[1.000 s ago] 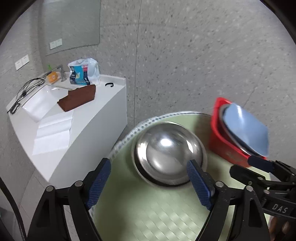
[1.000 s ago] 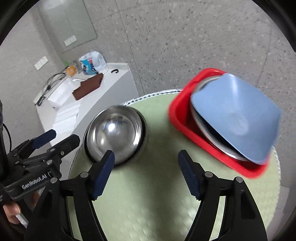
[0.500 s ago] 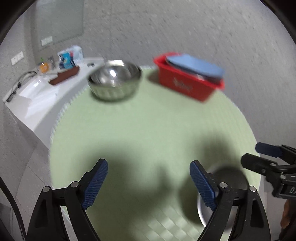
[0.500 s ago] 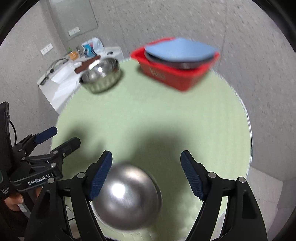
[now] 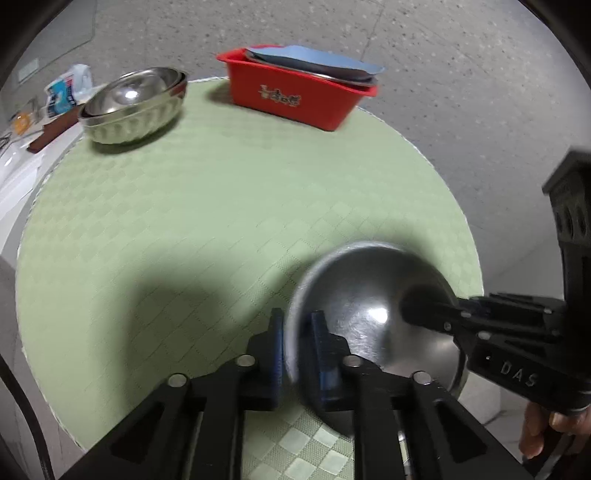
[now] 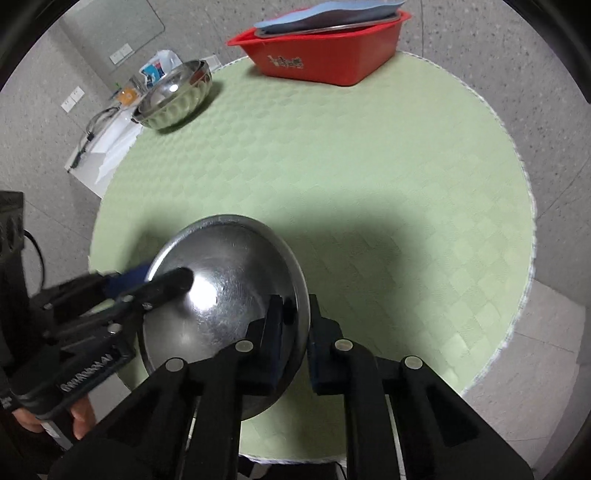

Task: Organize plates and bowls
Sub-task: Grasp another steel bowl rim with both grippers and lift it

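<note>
The near rim of the steel bowl [image 5: 373,321] is smearing with motion blur, and the left gripper [image 5: 297,354] is covering its lower edge — the bowl's underside is staying out of sight. Behind the bowl, the red tub [image 5: 295,98] is hiding most of the blue plate [image 5: 317,64] stacked inside.

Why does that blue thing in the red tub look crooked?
The flat blue plate overhangs the rectangular red plastic tub, lying tilted on a metal tray rather than down inside. Nothing is spilled or broken.
</note>
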Tool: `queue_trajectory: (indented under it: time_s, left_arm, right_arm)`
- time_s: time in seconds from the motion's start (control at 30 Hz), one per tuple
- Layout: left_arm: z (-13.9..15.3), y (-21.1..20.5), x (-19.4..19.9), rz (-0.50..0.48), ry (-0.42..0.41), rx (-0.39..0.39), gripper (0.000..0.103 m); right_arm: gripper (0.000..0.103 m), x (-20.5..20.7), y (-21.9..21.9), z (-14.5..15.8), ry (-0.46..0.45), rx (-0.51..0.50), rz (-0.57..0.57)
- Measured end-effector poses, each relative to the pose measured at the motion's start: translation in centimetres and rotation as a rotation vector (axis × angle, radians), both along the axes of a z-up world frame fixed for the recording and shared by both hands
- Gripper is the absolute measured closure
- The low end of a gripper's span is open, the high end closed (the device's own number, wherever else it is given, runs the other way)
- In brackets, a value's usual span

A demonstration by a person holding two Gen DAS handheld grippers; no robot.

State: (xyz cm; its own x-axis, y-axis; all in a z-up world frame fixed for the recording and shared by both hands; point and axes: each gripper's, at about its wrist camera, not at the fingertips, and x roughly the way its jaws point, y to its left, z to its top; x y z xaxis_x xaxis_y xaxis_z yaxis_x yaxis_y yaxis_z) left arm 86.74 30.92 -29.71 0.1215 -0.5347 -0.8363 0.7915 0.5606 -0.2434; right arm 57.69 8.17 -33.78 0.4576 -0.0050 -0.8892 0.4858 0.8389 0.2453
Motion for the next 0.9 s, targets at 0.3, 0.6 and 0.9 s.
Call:
queue_trajectory:
  time_s: [0.3, 0.6, 0.9]
  left_arm:
    - [3.5, 2.2, 9.3, 0.026, -0.033, -0.079, 0.092]
    - [9.3, 2.7, 23.4, 0.097, -0.128, -0.158, 0.092]
    - [7.8, 0.0, 31.4, 0.12, -0.09, -0.111, 0.092]
  right_arm:
    - [0.095, 7.6, 0.4, 3.8, -0.08, -0.021, 0.006]
    - [0.096, 20.9, 0.5, 8.4, -0.205, -0.06, 0.033]
    - [0.095, 29.6, -0.5, 7.6, -0.16, -0.089, 0.025]
